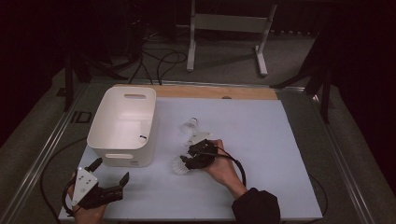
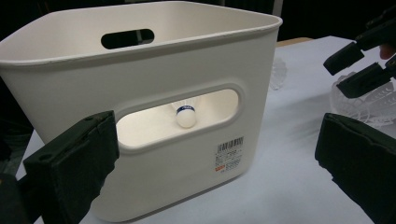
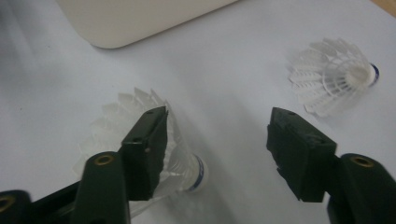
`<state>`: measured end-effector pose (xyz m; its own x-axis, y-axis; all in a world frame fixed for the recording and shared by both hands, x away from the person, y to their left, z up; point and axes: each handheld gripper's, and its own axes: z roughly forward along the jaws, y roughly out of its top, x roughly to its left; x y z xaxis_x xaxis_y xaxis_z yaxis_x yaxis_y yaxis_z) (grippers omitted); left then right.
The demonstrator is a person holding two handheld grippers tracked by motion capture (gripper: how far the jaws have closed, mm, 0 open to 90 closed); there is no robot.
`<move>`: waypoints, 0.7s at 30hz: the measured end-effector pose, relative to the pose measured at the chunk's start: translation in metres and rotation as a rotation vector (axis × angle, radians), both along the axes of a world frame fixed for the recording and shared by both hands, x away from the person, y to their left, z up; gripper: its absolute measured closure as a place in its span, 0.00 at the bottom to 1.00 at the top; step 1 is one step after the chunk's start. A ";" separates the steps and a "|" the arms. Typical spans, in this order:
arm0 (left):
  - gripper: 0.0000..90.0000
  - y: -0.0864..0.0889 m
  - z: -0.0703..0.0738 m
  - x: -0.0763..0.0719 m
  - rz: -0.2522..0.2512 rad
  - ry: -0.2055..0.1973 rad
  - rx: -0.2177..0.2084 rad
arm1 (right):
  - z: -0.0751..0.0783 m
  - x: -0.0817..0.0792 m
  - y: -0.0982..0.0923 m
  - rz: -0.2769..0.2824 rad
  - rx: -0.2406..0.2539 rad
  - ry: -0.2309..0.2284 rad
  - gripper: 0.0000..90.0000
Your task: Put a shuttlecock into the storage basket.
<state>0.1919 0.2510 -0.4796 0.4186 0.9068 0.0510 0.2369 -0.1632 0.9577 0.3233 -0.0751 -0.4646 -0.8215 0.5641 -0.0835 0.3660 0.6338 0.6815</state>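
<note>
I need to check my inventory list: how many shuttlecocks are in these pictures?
3. One lies inside the white bin, seen through its handle hole. One lies between the right claw's open jaws. One lies apart on the table. The bin may hide more.

Setting: dim lab or test room, recording bench.
I work at a counter [image 1: 261, 140] under a pale sheet, its wooden edge [image 1: 215, 92] showing at the back; metal rails [image 1: 37, 161] flank it, loose cables [image 1: 159, 63] trail across grey carpet, a white frame stand [image 1: 227, 28] behind, surroundings dark.
</note>
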 end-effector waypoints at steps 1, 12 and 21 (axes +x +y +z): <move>0.00 0.000 0.000 0.000 0.000 0.001 -0.001 | 0.000 0.000 -0.003 -0.002 0.008 0.009 0.46; 0.00 -0.001 0.000 0.000 0.002 0.003 0.000 | -0.011 0.001 -0.026 -0.014 0.014 0.081 0.65; 0.00 0.000 0.000 0.000 0.001 0.001 0.000 | -0.015 0.003 -0.022 0.007 0.029 0.135 0.82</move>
